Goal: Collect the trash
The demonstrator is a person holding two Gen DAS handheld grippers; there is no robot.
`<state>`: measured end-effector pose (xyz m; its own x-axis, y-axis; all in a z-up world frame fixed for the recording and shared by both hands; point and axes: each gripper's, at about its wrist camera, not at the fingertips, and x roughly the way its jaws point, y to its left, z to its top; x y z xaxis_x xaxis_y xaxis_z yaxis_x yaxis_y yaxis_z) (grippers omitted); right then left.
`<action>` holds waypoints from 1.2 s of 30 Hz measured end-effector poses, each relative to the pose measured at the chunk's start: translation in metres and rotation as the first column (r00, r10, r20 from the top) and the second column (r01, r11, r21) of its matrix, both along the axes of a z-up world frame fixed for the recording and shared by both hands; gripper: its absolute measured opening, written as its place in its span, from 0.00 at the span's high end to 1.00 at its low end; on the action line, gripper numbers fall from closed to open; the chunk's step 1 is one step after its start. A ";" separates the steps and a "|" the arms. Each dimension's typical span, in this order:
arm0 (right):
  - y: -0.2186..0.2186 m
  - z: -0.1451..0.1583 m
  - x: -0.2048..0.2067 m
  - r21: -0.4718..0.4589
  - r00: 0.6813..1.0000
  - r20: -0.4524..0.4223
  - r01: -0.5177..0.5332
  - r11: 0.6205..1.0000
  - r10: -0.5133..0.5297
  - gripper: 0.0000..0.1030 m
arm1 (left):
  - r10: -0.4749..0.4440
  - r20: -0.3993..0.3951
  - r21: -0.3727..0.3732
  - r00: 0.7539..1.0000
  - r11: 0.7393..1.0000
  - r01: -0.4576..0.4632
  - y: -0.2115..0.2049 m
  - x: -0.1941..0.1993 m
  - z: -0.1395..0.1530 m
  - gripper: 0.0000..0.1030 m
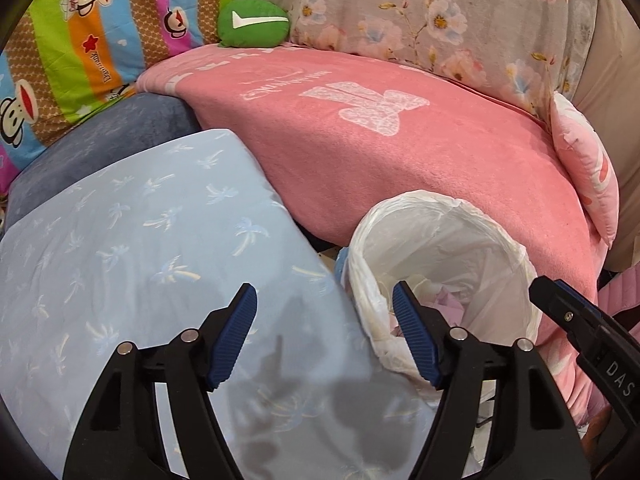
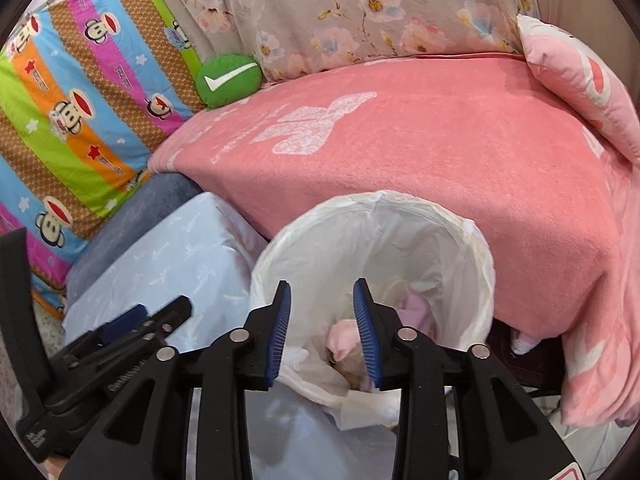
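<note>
A bin lined with a white plastic bag (image 1: 436,216) stands between a light blue cloth and a pink blanket; it also shows in the right wrist view (image 2: 400,204). Crumpled pink and cream trash (image 2: 344,340) lies inside it, partly visible in the left wrist view (image 1: 448,300). My left gripper (image 1: 324,300) is open and empty, above the blue cloth beside the bin's left rim. My right gripper (image 2: 322,296) is open and empty, right above the bin's mouth. The right gripper's tip shows in the left view (image 1: 568,312), and the left gripper shows in the right view (image 2: 132,328).
A light blue palm-print cloth (image 1: 140,248) covers a surface on the left. A pink blanket (image 1: 400,152) lies behind the bin, with a pink pillow (image 2: 580,88) at right, a green check-mark cushion (image 1: 254,22), floral fabric (image 2: 360,8) and striped monkey-print fabric (image 2: 80,100) behind.
</note>
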<state>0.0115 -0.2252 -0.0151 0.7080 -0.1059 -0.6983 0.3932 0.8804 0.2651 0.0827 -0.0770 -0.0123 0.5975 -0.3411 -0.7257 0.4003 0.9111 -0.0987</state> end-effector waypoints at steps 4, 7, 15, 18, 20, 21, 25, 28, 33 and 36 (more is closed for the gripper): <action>0.004 -0.004 -0.006 -0.043 0.999 -0.048 0.011 0.999 -0.013 0.59 | 0.019 0.022 0.048 1.000 0.999 -0.020 0.003 -0.007 -0.002 0.26; 0.008 -0.004 -0.011 -0.069 0.998 -0.067 0.014 0.998 -0.019 0.49 | 0.024 0.028 0.054 0.999 0.998 -0.026 0.005 -0.013 -0.001 0.22; 0.019 -0.004 -0.020 -0.136 0.994 -0.108 0.011 0.991 -0.026 0.30 | 0.034 0.045 0.102 0.998 0.994 -0.038 0.008 -0.025 -0.001 0.14; 0.019 -0.004 -0.023 -0.136 0.993 -0.113 0.016 0.991 -0.031 0.29 | 0.043 0.029 0.099 0.999 0.994 -0.045 0.011 -0.026 -0.002 0.11; 0.019 -0.005 -0.026 -0.139 0.992 -0.119 0.015 0.990 -0.032 0.29 | 0.048 0.023 0.099 0.999 0.994 -0.050 0.012 -0.026 -0.002 0.11; 0.020 -0.006 -0.025 -0.139 0.992 -0.123 0.014 0.990 -0.031 0.29 | 0.050 0.020 0.101 0.999 0.994 -0.052 0.012 -0.026 -0.003 0.11; 0.023 -0.006 -0.029 -0.149 0.992 -0.121 0.007 0.989 -0.025 0.18 | 0.061 0.014 0.106 0.998 0.992 -0.062 0.013 -0.028 -0.003 0.11; 0.023 -0.005 -0.030 -0.156 0.992 -0.119 0.009 0.988 -0.028 0.18 | 0.069 0.011 0.106 0.998 0.992 -0.070 0.014 -0.030 -0.003 0.11; 0.022 -0.004 -0.036 -0.166 0.992 -0.115 0.026 0.986 -0.045 0.17 | 0.073 0.014 0.108 0.997 0.991 -0.074 0.013 -0.035 -0.002 0.11; 0.021 -0.004 -0.038 -0.173 0.992 -0.118 0.024 0.985 -0.044 0.07 | 0.072 0.011 0.108 0.997 0.991 -0.073 0.012 -0.037 -0.002 0.10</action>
